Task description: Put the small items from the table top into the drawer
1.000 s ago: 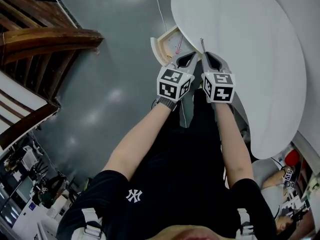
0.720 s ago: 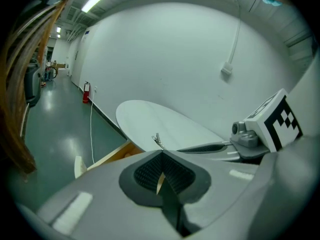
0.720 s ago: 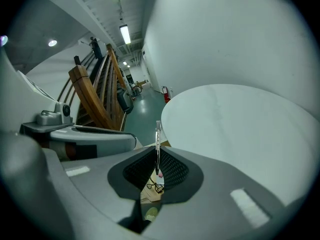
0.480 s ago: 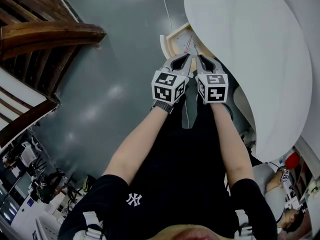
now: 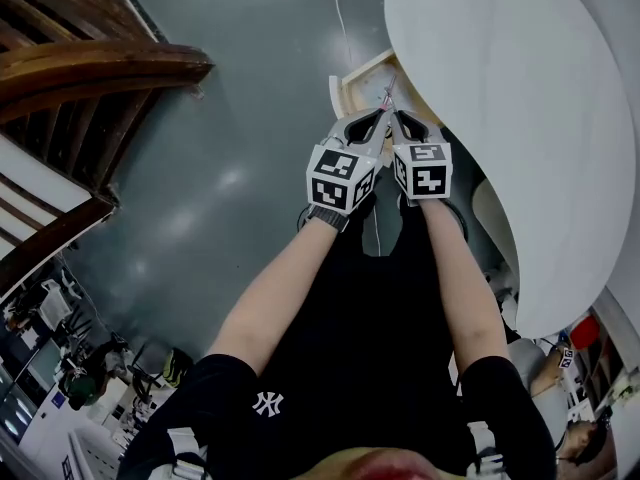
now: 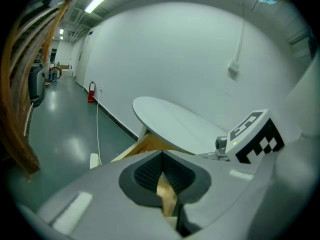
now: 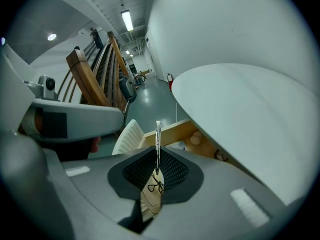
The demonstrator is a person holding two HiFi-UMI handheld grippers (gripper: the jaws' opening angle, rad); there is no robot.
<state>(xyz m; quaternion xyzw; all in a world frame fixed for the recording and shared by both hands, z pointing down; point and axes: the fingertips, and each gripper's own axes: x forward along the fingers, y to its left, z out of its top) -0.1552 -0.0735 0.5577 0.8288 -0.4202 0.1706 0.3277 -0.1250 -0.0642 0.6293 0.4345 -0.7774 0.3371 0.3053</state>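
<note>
Head view: both grippers sit side by side at the middle, noses toward twelve o'clock, where the open drawer (image 5: 350, 76) juts from under the table (image 5: 500, 118). The right gripper (image 5: 402, 120) is clamped narrow on a pen (image 5: 388, 93), which pokes out past its tip over the drawer's near edge. The left gripper (image 5: 378, 120) has its jaws together with nothing in them. It rides along just beside the other.

I'd say the step in hand is the delivery: the pen is off the table and held above the drawer mouth, not yet let go. The next move calls for dipping the right nose lower, inside the wooden walls, then easing the jaws apart. It must keep clear of the table's overhang at two o'clock — the lip covers part of the drawer.

The pen is slim, straight and smooth, with a pale cap. It looks likely to roll once freed, so a low drop seems wise. The drawer is light raw wood, square-cornered, with a few small things already inside that I can't make out. The table is a matte white oval with a thin edge. The jaw pads are dark and ribbed, and the floor is grey and glossy.
</note>
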